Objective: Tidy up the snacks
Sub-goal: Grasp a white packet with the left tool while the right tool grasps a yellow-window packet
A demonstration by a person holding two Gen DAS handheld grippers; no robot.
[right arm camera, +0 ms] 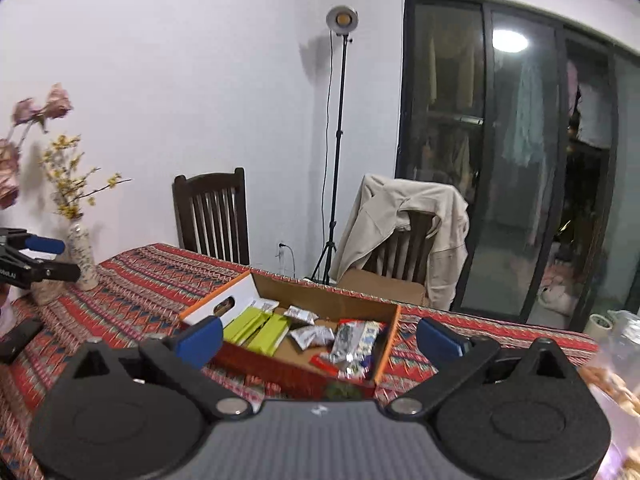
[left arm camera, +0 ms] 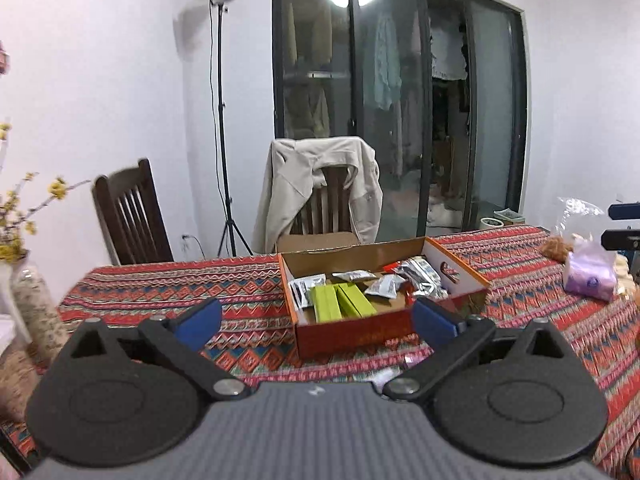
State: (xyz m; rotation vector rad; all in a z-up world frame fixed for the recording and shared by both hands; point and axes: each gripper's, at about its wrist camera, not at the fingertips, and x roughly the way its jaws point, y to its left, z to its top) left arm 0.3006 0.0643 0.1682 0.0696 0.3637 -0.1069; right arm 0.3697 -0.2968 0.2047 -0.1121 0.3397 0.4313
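Note:
An open cardboard box [left arm camera: 352, 334] sits on the patterned tablecloth [left arm camera: 168, 284]. It holds green snack packs [left arm camera: 344, 300] and silver foil packets [left arm camera: 424, 276]. My left gripper [left arm camera: 316, 322] is open and empty, held just in front of the box's near wall. In the right wrist view the box [right arm camera: 280, 366] shows the green packs [right arm camera: 256, 330] on its left and foil packets [right arm camera: 352, 344] on its right. My right gripper [right arm camera: 320, 338] is open and empty, just before the box. The left gripper [right arm camera: 44, 256] shows at the far left.
A clear bag of snacks [left arm camera: 580, 240] and a purple bag [left arm camera: 590, 276] lie on the table at right. A flower vase [right arm camera: 82, 258] stands at the left. Two wooden chairs [right arm camera: 212, 216], one with a beige jacket [left arm camera: 320, 184], stand behind the table.

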